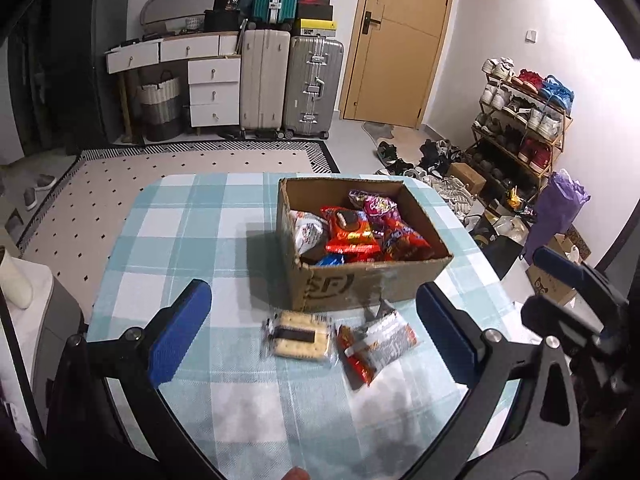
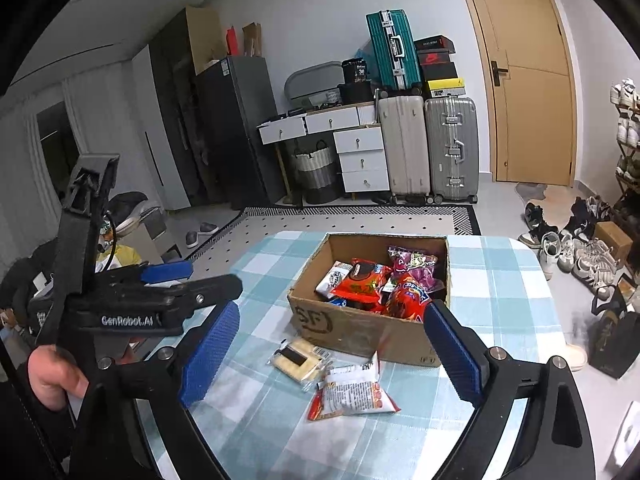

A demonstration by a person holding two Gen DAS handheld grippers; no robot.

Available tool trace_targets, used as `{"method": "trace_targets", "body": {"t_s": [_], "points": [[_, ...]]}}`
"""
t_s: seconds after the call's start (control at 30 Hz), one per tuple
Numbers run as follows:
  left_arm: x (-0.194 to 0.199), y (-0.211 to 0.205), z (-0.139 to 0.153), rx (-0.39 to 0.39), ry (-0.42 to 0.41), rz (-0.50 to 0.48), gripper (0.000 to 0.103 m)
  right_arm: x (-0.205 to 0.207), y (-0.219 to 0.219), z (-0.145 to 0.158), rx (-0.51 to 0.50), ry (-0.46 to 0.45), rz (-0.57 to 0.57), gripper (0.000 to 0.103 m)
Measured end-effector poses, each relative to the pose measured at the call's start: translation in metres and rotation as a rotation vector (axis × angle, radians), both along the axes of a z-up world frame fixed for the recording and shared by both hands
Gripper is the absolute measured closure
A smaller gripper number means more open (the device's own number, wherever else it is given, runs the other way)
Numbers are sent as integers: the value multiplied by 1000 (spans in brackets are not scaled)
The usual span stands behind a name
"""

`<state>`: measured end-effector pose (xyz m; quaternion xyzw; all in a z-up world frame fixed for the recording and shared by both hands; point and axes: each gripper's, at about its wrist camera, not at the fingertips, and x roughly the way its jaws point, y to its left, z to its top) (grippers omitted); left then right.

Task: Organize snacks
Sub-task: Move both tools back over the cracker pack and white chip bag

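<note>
The cardboard box (image 1: 372,280) stands open on the checked tabletop (image 1: 180,240), toward its far right part. Inside lie several snack bags: a red-orange packet (image 1: 350,232) on top, a purple one (image 1: 374,206) toward the far wall, a white one (image 1: 306,232) at the left wall, and a red one (image 1: 404,242) at the right. A bit of blue wrapper shows beneath them.

Two snacks lie outside the box, on the tabletop just in front of its near wall. The biscuit pack (image 1: 298,334), clear wrap with pale crackers and a dark filling, is on the left. The red-and-white packet (image 1: 374,344) is just beside it on the right, tilted; whether the two wrappers touch cannot be told.

Left tool (image 1: 314,332): jaws wide apart, blue pads either side of the two loose snacks in view, above the tabletop, nothing gripped. Right tool (image 2: 332,356): jaws likewise wide, empty, pointing at the same two snacks and the box behind. In the right wrist view the left tool appears at the left edge, held in a hand (image 2: 52,376).

A patterned rug (image 1: 160,172), suitcases (image 1: 292,84) and a shoe rack (image 1: 520,120) stand beyond the tabletop.
</note>
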<state>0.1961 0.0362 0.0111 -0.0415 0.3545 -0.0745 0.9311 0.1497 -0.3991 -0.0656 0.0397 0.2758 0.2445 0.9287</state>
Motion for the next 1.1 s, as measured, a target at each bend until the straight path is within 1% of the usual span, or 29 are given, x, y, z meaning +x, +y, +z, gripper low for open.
{"method": "trace_targets", "body": {"t_s": [0.17, 0.4, 0.53, 0.63, 0.77, 1.1], "points": [[-23, 4, -8, -9, -6, 6, 1, -9, 0, -10, 10, 14, -3, 7], [-41, 8, -25, 8, -13, 21, 1, -18, 4, -28, 7, 28, -10, 7], [-48, 8, -34, 33, -27, 31, 1, -20, 8, -37, -17, 34, -15, 7], [-49, 11, -45, 22, -16, 35, 1, -19, 9, -49, -15, 54, -22, 7], [-46, 14, -62, 57, -13, 45, 1, -16, 10, -66, -19, 74, -32, 7], [-33, 25, -102, 2, 77, 34, 1, 7, 16, -111, -40, 157, -34, 7]]}}
